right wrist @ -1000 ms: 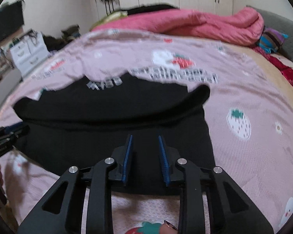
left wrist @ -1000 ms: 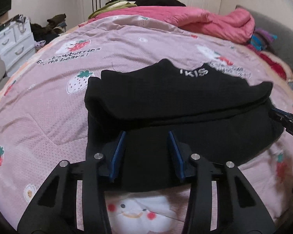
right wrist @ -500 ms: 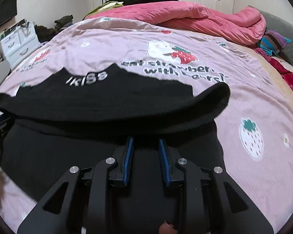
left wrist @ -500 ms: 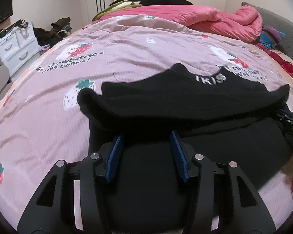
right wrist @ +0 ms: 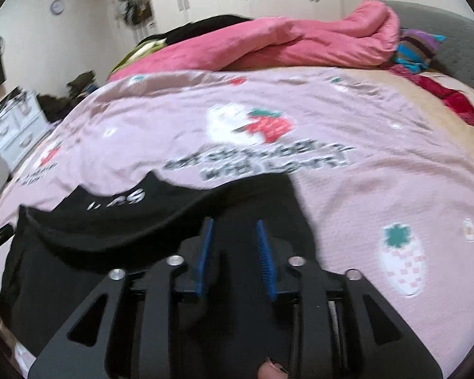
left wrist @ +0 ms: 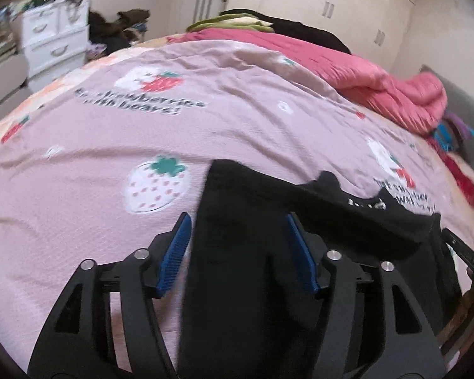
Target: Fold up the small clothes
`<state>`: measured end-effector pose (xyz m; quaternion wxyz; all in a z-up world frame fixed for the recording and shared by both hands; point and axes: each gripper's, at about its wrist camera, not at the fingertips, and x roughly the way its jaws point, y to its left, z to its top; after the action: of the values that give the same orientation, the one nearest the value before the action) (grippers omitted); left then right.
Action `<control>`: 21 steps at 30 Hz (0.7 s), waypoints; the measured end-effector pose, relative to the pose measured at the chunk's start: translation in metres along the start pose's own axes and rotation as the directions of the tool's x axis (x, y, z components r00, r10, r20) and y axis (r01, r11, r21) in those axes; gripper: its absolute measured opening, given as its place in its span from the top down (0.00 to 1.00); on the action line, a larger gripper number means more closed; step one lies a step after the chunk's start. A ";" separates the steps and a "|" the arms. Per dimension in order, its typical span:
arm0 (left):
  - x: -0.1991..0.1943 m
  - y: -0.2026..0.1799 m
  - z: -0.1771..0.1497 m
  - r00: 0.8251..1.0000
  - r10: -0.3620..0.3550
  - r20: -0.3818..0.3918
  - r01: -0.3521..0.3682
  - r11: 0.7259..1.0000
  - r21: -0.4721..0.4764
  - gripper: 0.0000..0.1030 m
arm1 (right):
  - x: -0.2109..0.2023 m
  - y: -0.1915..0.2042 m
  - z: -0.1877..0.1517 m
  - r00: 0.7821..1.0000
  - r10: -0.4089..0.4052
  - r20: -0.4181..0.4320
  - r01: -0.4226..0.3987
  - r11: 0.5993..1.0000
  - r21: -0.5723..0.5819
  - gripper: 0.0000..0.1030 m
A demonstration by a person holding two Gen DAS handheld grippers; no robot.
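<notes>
Black garment [left wrist: 246,252], folded over itself, lies on the pink strawberry-print bedspread [left wrist: 79,189]. Left gripper [left wrist: 237,246], jaws just widened, straddles the garment's left edge without pressing it. Right gripper [right wrist: 233,249], jaws narrower and likewise just opening, apparently free of the cloth (view blurred).

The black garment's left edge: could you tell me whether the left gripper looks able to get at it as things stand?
Probably yes. The left gripper, its jaws just opened wider, already straddles that edge of the black garment with its blue pads clear of the cloth. Nothing lies between them on the pink bedspread.
</notes>
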<state>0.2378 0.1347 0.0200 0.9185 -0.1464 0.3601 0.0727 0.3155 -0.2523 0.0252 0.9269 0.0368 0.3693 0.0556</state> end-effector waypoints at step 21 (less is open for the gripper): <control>-0.017 -0.001 0.003 0.994 -0.033 0.106 0.028 0.999 0.044 0.96 | -0.005 -0.027 0.007 0.999 0.020 0.049 -0.024 0.996 0.085 0.94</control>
<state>0.2273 0.1342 0.0338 0.9403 -0.1283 0.3098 0.0585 0.3189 -0.2802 0.0310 0.9325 0.0819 0.3483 0.0490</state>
